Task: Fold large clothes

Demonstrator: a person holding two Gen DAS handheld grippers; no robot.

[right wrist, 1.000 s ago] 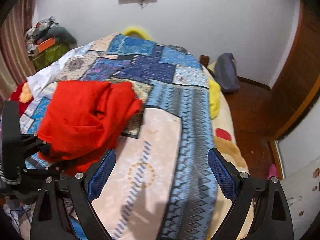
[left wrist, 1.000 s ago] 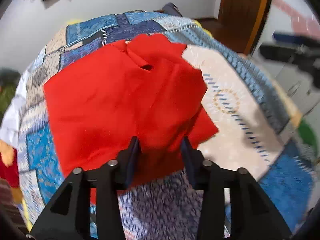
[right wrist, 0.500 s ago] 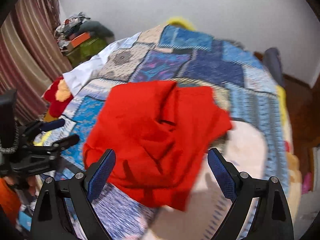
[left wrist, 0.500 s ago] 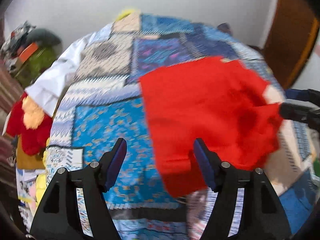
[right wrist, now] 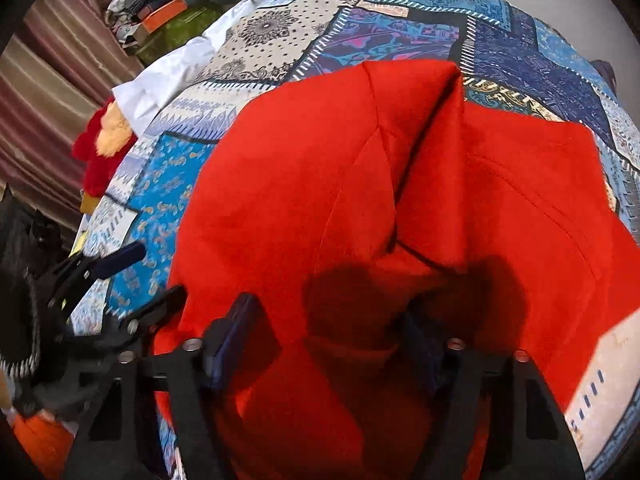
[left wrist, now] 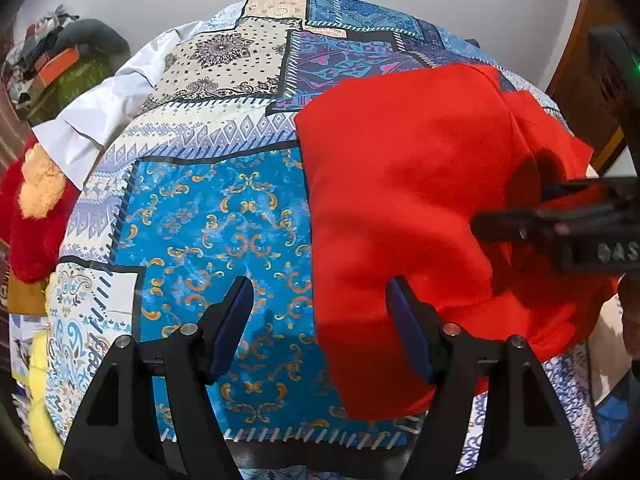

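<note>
Patchwork bedspread [left wrist: 208, 240] fills the left wrist view; the left gripper [left wrist: 320, 320], jaws spread and empty, has swung off the red garment [left wrist: 400, 200], whose left edge now lies between its fingers. From the right wrist, the right gripper [right wrist: 328, 340] has closed in over the garment [right wrist: 320, 180]; cloth hides its right finger, so its grip cannot be told.

your bed [left wrist: 188, 216] under its patchwork quilt, with three things lying on it

ahead of your left claw [left wrist: 320, 320] the quilt's blue panel shows bare; the red garment [left wrist: 400, 208] lies crumpled on the quilt just right of that claw and directly in front of your right one. a white cloth [left wrist: 100, 112] and a red-and-tan plush thing [left wrist: 32, 208] rest at the bed's far left edge.
</note>
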